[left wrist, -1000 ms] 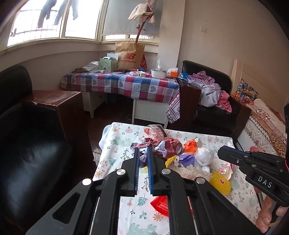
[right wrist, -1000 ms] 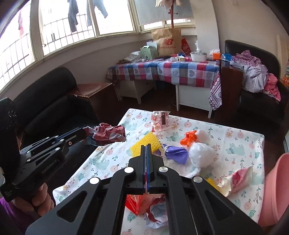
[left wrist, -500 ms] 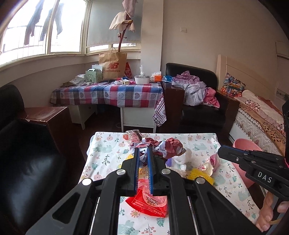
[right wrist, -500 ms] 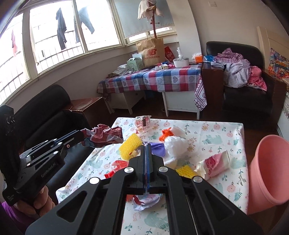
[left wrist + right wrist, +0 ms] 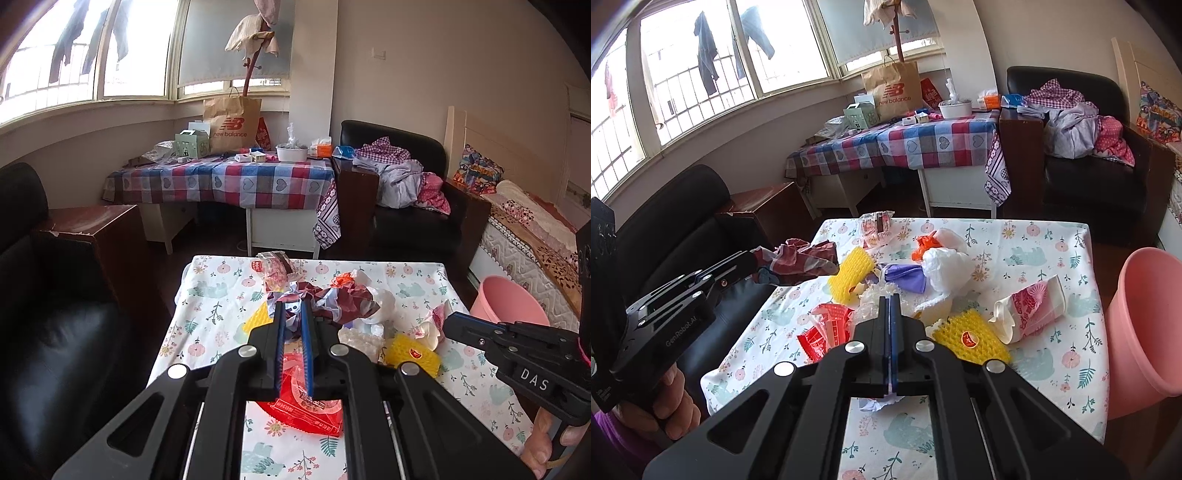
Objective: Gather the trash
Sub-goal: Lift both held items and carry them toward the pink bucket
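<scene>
My left gripper (image 5: 291, 308) is shut on a crumpled dark red and white wrapper (image 5: 343, 301) and holds it in the air above the floral table; it also shows in the right wrist view (image 5: 803, 258). My right gripper (image 5: 891, 295) is shut with nothing between its fingers, over the trash pile. Loose trash lies on the table (image 5: 1052, 354): yellow foam nets (image 5: 971, 338), a red packet (image 5: 825, 332), a paper cup (image 5: 1030, 308), a purple bag (image 5: 905, 275), a white bag (image 5: 947, 262). A pink bin (image 5: 1145, 332) stands at the table's right side.
A black sofa (image 5: 44, 332) and a brown side cabinet (image 5: 92, 236) are left of the table. A checkered table (image 5: 221, 181) with boxes and a paper bag is behind. A black armchair (image 5: 406, 206) with clothes and a bed (image 5: 528, 236) are on the right.
Both grippers have pulled back and risen, so more of the table shows. The left one still holds the red wrapper. The pink bin has come further into view.
</scene>
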A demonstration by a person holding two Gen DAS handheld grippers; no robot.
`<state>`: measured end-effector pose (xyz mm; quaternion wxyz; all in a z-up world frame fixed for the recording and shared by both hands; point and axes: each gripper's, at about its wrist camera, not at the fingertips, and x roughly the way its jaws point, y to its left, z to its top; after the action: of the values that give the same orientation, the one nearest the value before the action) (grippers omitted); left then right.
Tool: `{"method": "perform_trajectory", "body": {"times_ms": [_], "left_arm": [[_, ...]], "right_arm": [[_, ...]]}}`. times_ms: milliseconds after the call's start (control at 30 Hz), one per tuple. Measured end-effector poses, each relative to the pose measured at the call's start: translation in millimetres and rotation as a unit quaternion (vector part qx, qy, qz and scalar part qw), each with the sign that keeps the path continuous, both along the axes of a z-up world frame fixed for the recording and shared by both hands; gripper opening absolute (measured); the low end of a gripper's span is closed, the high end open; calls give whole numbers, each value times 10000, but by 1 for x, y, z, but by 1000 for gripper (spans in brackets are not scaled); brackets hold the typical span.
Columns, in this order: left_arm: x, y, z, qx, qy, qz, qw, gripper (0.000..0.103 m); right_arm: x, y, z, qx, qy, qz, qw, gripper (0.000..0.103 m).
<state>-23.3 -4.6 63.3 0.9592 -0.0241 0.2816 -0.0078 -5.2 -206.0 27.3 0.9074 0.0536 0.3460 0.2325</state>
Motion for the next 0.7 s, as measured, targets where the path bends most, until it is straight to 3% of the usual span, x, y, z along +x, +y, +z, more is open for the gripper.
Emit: {"method": "perform_trajectory", "body": {"times_ms": [200,367,400,500,700], "left_arm": [[1,13,-3,-112,7,76,9999,8],[0,22,-10,-199,77,111,9997,8],[0,24,-12,-209,82,119,9997,8],[-2,29,-15,-239,81,126,9996,8],[-1,34,-19,-337,66,69,9994,8]], "right_arm": [[0,4,-3,-8,65,27,10000,1],[6,11,-13,188,445,219,9986,2],[7,14,-15,179,491,248,9983,5],[8,21,-20,198,539,361,9977,35],[25,5,-15,65,370,-60,9993,36]]}}
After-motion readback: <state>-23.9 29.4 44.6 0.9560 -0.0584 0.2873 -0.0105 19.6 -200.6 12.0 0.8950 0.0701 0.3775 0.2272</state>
